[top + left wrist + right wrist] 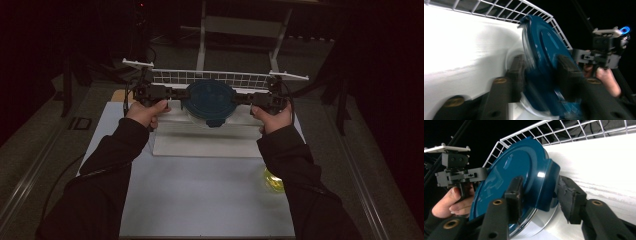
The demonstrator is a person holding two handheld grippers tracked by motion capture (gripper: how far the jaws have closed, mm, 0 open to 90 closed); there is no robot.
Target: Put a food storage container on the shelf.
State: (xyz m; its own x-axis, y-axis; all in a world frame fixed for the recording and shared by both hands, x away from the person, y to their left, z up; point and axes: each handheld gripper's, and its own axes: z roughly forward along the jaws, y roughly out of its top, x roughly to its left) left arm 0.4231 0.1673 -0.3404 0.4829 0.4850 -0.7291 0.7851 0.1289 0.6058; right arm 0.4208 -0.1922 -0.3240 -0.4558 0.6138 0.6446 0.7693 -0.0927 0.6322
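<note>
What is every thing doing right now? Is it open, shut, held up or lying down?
Blue lid: sitting on a clear bowl, held from both sides.
Clear bowl: under the lid, closed by it.
Left hand-held gripper: shut on the lid's edge.
Right hand-held gripper: shut on the lid's edge.
White wire rack: standing behind the bowl.
Yellow thing: lying on the table, untouched.

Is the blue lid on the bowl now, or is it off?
On. The blue lid covers the clear bowl, whose rim shows under it. Both grippers clamp its opposite edges.
</note>
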